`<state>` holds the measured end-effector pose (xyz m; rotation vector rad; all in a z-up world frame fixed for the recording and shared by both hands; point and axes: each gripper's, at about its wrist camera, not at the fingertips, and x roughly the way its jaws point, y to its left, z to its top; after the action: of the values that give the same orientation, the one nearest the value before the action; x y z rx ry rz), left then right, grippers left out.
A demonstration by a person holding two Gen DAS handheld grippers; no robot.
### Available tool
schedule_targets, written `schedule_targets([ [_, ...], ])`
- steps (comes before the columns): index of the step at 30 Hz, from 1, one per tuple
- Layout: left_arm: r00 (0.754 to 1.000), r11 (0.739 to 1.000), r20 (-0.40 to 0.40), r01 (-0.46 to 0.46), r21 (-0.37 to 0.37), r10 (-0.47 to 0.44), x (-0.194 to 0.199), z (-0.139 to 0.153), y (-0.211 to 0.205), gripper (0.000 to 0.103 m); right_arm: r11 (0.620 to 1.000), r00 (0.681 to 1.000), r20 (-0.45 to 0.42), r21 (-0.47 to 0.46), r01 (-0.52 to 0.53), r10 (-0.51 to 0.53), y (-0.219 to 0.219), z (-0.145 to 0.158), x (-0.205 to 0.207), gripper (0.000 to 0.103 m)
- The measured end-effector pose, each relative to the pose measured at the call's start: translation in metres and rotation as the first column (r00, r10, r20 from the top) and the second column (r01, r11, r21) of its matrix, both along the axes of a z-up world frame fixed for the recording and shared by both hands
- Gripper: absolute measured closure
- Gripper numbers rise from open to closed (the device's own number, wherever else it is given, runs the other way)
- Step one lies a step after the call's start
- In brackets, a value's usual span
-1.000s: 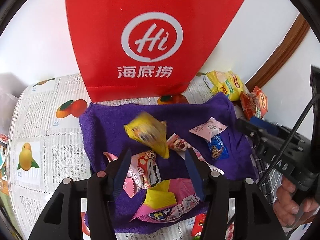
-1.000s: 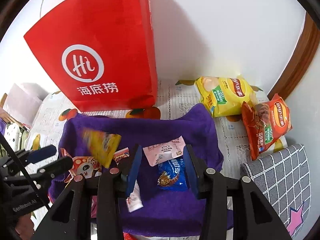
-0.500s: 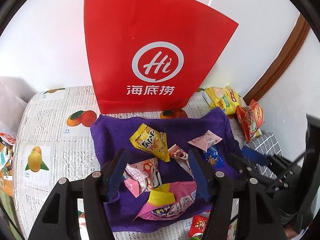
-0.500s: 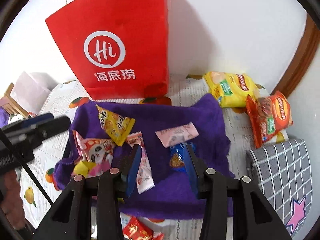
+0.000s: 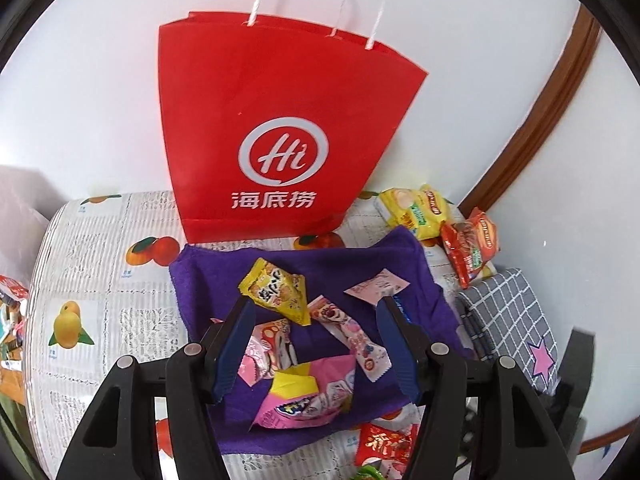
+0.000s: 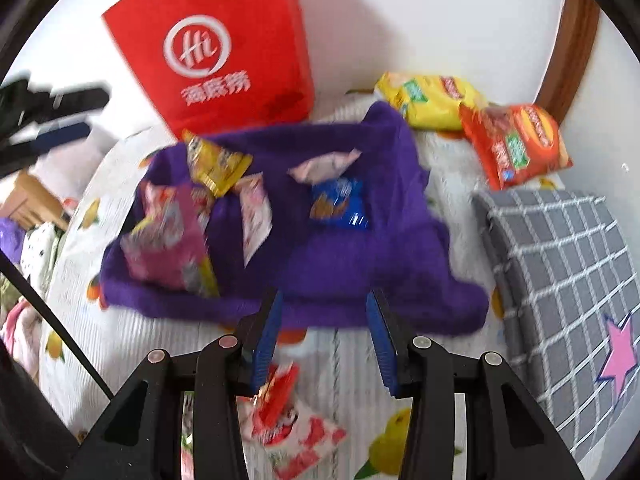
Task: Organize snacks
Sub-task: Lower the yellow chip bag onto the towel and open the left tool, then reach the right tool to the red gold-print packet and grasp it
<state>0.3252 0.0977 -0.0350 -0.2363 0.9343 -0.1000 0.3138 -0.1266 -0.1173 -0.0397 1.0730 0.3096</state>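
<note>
A purple towel (image 5: pixel 352 264) (image 6: pixel 360 248) lies on the table with several snack packets on it: a yellow one (image 5: pixel 276 290) (image 6: pixel 214 162), a pale pink one (image 5: pixel 378 286) (image 6: pixel 324 164), a long pink-white one (image 5: pixel 352 334) (image 6: pixel 254 210), a large pink one (image 5: pixel 308 394) (image 6: pixel 168 236) and a blue one (image 6: pixel 340 204). My left gripper (image 5: pixel 316 344) is open and empty above the towel's near side. My right gripper (image 6: pixel 324 340) is open and empty, back from the towel's front edge. A red paper bag (image 5: pixel 276 132) (image 6: pixel 224 48) stands behind the towel.
A yellow chip bag (image 5: pixel 416 212) (image 6: pixel 432 100) and a red chip bag (image 5: pixel 472 244) (image 6: pixel 516 144) lie at the back right by the wall. A grey checked cushion (image 5: pixel 512 320) (image 6: pixel 568 264) is at the right. Red packets (image 5: pixel 384 446) (image 6: pixel 280 404) lie off the towel's front edge.
The yellow packet dropped from the air onto the towel. Both grippers pulled back and up from the towel, staying open; the right view is blurred by motion.
</note>
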Motion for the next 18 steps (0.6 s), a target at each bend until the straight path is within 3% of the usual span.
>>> schedule_targets([
  [8,0.998,0.998,0.020,0.057,-0.015,-0.056,-0.010,0.009,-0.015,0.042,0.994,0.994,0.020,0.032,-0.107,0.106,0.015,-0.016,-0.040,0.059],
  [18,0.996,0.996,0.025,0.089,-0.017,-0.089,-0.013,0.013,-0.024,0.041,0.976,0.975,0.040,0.014,-0.218,0.217,0.043,-0.022,-0.052,0.060],
])
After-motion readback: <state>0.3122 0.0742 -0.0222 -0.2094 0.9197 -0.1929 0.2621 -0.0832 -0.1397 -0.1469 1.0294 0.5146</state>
